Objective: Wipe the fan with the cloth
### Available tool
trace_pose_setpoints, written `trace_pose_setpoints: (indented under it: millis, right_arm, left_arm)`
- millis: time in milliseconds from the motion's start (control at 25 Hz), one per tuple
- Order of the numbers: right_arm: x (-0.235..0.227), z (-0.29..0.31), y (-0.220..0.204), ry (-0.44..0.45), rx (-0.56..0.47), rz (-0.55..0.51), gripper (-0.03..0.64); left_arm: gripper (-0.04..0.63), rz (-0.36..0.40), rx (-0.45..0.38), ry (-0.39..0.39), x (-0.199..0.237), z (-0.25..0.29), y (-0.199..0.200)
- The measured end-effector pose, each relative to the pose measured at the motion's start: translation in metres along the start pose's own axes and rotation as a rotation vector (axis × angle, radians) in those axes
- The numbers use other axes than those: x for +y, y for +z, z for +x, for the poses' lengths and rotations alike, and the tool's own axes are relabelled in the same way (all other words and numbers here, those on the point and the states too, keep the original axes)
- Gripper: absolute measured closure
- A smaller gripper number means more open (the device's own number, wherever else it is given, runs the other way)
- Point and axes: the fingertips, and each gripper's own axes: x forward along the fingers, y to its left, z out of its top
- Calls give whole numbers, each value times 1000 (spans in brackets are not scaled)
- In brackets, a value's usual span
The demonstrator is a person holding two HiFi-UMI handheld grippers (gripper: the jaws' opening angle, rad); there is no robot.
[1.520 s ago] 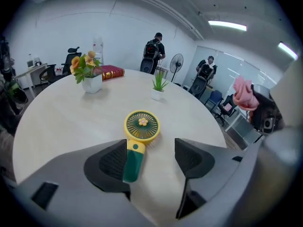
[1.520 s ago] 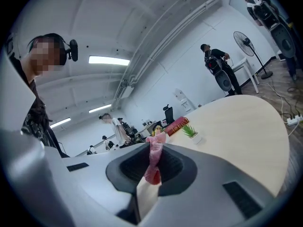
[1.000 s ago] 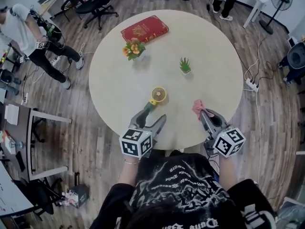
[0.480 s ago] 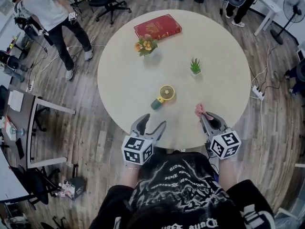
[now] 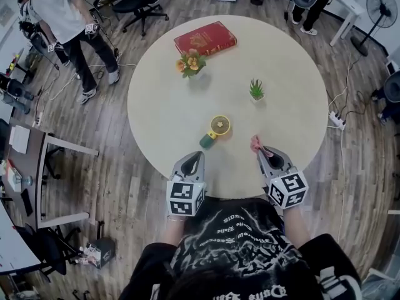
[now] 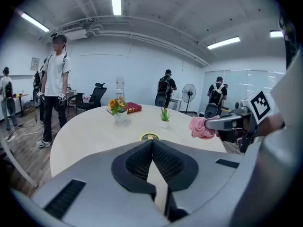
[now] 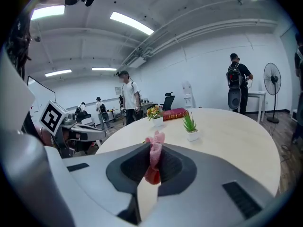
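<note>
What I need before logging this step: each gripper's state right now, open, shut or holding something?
Left gripper: shut, jaws just closed, nothing between them.
Right gripper: shut on the pink cloth.

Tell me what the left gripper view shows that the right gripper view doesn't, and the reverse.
Left gripper view only: the left gripper, its jaws just closed on nothing, with the fan straight beyond its tips. Right gripper view only: the right gripper shut on the pink cloth, seen from within. Both: the table, book, flowers and plant.
</note>
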Motion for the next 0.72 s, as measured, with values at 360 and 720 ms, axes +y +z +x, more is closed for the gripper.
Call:
trace_pose_setpoints:
  millis: [360, 720]
  right_arm:
    - [2, 11, 9, -32, 10, -46, 581]
    - [-4, 16, 16, -49, 9, -57, 583]
  left_arm:
    - [574, -54, 6, -24, 9, 10, 2]
    - [574, -45, 1, -45, 6, 14, 5]
